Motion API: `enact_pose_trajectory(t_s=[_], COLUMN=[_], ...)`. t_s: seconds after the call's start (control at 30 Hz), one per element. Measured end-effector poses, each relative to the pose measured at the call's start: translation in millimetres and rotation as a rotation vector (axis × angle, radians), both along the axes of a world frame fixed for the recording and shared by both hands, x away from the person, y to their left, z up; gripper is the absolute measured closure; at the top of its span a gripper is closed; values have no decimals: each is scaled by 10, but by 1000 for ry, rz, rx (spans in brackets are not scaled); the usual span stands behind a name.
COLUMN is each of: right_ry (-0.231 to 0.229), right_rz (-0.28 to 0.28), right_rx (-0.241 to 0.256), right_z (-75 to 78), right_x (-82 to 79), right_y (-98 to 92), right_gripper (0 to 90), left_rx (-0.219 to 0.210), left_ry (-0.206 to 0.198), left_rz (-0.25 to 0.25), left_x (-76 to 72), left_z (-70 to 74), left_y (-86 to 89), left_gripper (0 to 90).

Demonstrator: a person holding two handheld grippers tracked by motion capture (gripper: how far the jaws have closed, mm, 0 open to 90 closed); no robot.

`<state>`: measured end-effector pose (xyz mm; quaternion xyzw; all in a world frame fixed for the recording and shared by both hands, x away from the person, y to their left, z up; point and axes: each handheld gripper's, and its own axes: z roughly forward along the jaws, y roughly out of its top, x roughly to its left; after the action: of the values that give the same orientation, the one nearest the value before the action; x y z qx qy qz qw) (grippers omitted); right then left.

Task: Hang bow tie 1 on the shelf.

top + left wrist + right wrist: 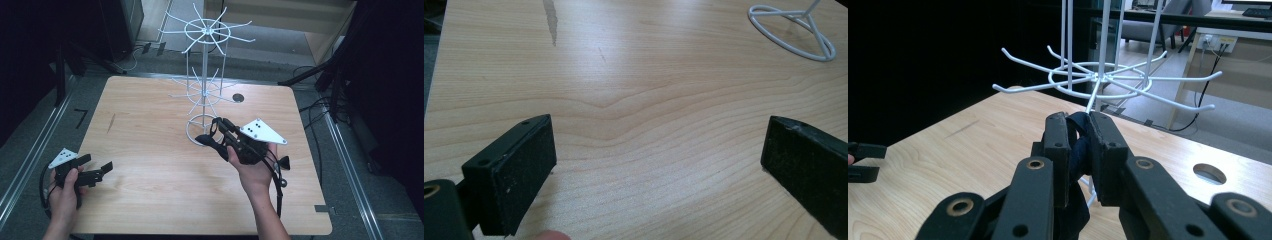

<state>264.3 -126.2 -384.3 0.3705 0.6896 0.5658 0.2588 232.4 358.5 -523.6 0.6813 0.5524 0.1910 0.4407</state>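
Right hand-held gripper is clenched on a dark fabric piece, just in front of the white wire hook rack, near its base ring on the table. Fabric looks light, soft and floppy: it droops below the jaws. Likely best held by a folded edge or loop, so an opening stays free to slip over a hook. Left hand-held gripper is released, jaws wide apart, low over bare table, well apart.

Dark navy cloth strap — pinched upright, beside white wire rack.
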Motion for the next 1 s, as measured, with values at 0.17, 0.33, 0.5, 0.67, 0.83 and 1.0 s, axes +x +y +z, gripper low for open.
enact_pose_trajectory(t_s=[0.17,0.33,0.5,0.67,0.83,1.0], right_ry=[-11,-18,-17,-18,-22,-23], right_rz=[0,0,-2,-1,4,5], right_rx=[1,6,10,8,8,7], right_z=[45,84,99,111,129,145], right_x=[-2,10,35,60,74,80], right_y=[-2,-10,-16,-12,6,24], right_gripper=[810,810,810,810,810,810], left_rx=[-1,-1,0,-4,-1,-3], left_ry=[-2,-2,-2,-3,-2,-2], left_rz=[0,1,1,4,2,2], left_x=[1,0,0,2,1,1], left_z=[-2,-1,-1,-2,-1,-2], left_y=[-1,-1,-1,-4,-1,-2], left_gripper=[16,16,16,16,16,16])
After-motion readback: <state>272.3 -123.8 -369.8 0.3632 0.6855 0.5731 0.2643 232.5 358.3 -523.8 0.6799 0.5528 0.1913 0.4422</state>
